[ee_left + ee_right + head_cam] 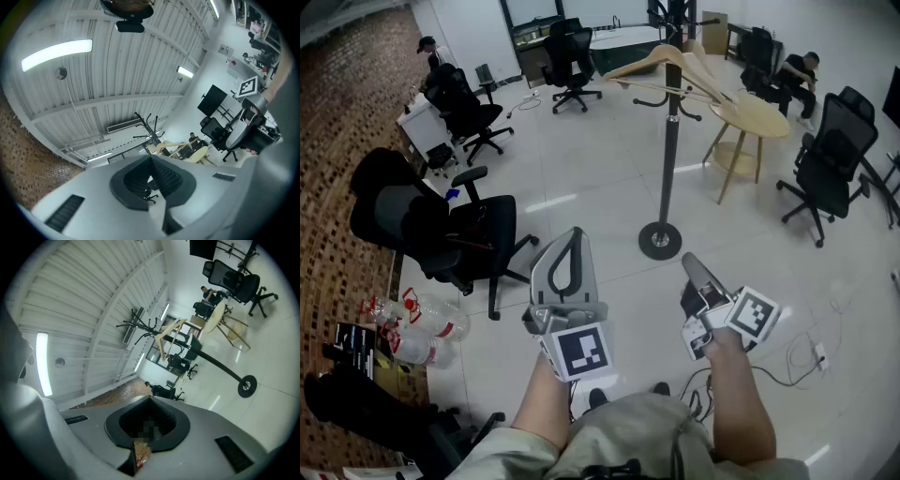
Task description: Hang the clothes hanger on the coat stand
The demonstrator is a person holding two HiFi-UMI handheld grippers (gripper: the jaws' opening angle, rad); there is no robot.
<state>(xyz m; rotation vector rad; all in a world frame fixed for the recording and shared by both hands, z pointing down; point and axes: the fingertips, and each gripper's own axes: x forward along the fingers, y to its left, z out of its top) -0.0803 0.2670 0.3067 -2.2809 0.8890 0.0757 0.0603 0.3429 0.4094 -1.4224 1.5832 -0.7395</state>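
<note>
Pale wooden clothes hanger (639,62) hung on the black metal coat stand (670,159), stand upright on the white tiled floor (600,169) ahead of you, your left gripper (571,236) and right gripper (692,263) raised side by side, both jaws closed together, holding nothing.

Wood hanger (639,62); blk metal stand (671,150); glossy floor (600,187).

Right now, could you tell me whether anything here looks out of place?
Clear plastic bottles lie on their sides on the white floor beside the black office chair, like litter. The wooden clothes hanger sits on the black coat stand.
</note>
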